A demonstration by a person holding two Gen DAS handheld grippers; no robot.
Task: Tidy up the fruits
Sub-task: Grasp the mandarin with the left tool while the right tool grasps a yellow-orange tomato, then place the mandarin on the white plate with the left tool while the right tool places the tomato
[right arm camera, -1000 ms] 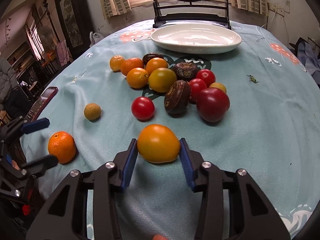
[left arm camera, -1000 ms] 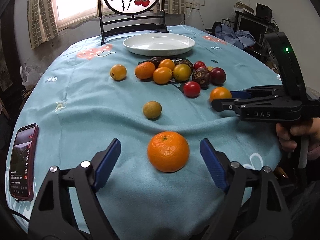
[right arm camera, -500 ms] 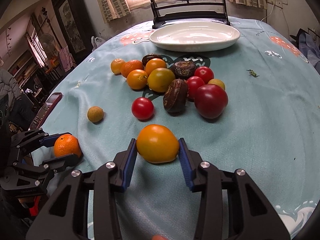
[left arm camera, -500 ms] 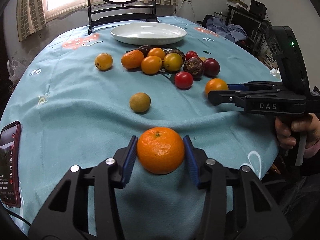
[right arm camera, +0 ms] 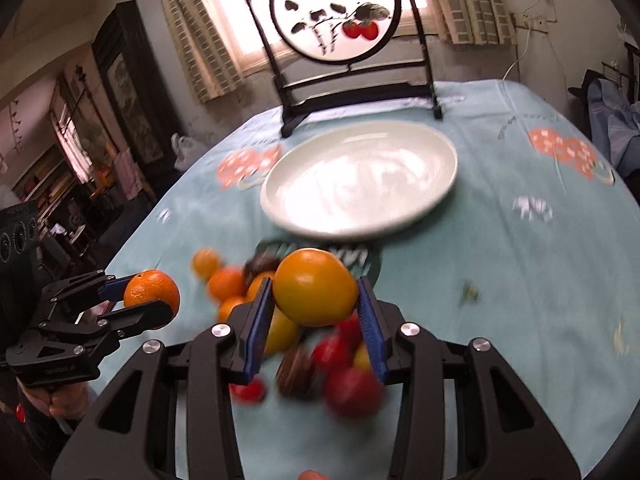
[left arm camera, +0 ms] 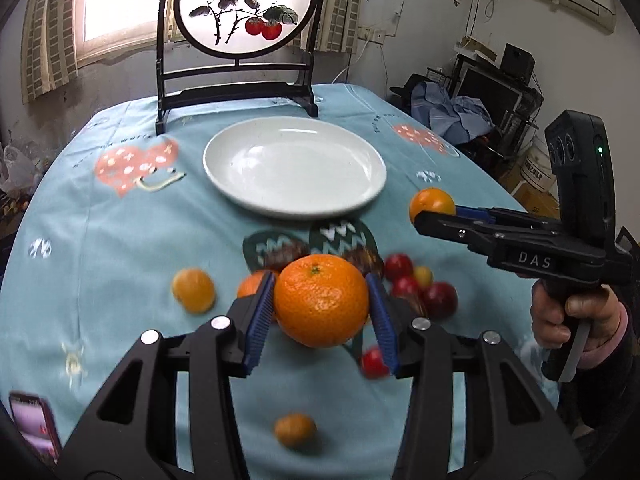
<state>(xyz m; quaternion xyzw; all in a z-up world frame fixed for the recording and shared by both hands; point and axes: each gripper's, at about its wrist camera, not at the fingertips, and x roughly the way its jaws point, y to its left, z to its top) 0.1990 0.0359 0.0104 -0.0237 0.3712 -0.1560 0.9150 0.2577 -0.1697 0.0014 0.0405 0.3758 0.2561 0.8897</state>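
Left gripper (left arm camera: 321,308), lower centre of the left wrist view: closed onto mandarin (left arm camera: 322,301), blue pads (left arm camera: 260,316) pressed against both flanks, fruit clear of the cloth. Near-round, no long axis to speak of; stem dimple tipped up and slightly away from the camera, at the top of the fruit. Seen again at left in the right wrist view (right arm camera: 152,294), pinched between the same blue pads.

Right gripper (right arm camera: 316,300), lower centre of the right wrist view: closed onto yellow-orange fruit (right arm camera: 316,287), pads (right arm camera: 256,320) tight on either side. Slightly wider than tall, long axis running pad to pad; stem dimple near the top. At right of the left wrist view, same fruit (left arm camera: 432,205) at the tip of the black fingers, just beside the lower right rim of the white plate (left arm camera: 224,184).

Beyond and below both grippers, blurred: fruit pile (right arm camera: 320,360) of red, dark brown and orange pieces on the teal tablecloth (left arm camera: 100,240). Small brownish fruit (left arm camera: 295,430) alone at bottom centre, phone (left arm camera: 34,424) at bottom left. Plate above the pile at centre frame, framed screen (left arm camera: 240,12) behind it at top.

Against half a second ago: both fruits lifted off the cloth and carried toward the plate, pile now underneath rather than ahead.
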